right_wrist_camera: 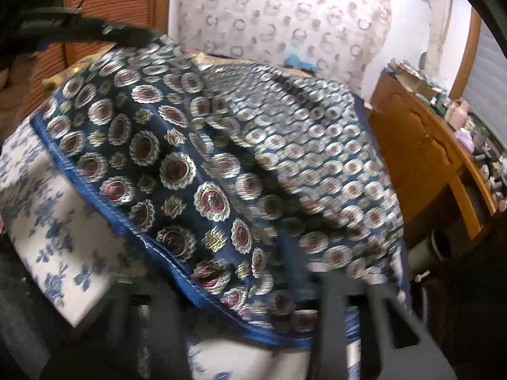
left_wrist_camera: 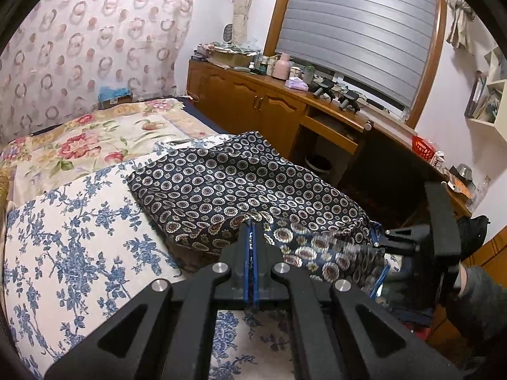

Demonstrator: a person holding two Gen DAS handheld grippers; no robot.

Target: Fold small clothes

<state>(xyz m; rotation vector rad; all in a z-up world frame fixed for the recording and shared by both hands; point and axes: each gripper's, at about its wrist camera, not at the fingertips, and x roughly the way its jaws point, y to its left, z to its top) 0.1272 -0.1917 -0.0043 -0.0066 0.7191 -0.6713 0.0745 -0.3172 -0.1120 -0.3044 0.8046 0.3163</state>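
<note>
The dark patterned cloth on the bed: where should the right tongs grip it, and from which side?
Grip the dark patterned cloth on its blue hemmed edge, coming from the near side, low over the blue floral sheet. That edge is lifted clear of the sheet, so a finger can likely slip under. The left tongs already pinch a raised fold further along.

Home bedroom: floral-covered bed (left_wrist_camera: 79, 190), wooden sideboard (left_wrist_camera: 253, 101), curtain (left_wrist_camera: 95, 47)

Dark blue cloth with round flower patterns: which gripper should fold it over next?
Probably the left gripper: it is shut on the raised near edge of the dark blue round-patterned cloth, the rest lying ahead on the blue-flowered white bed cover. The right gripper sits at the side edge, grip unclear.
</note>
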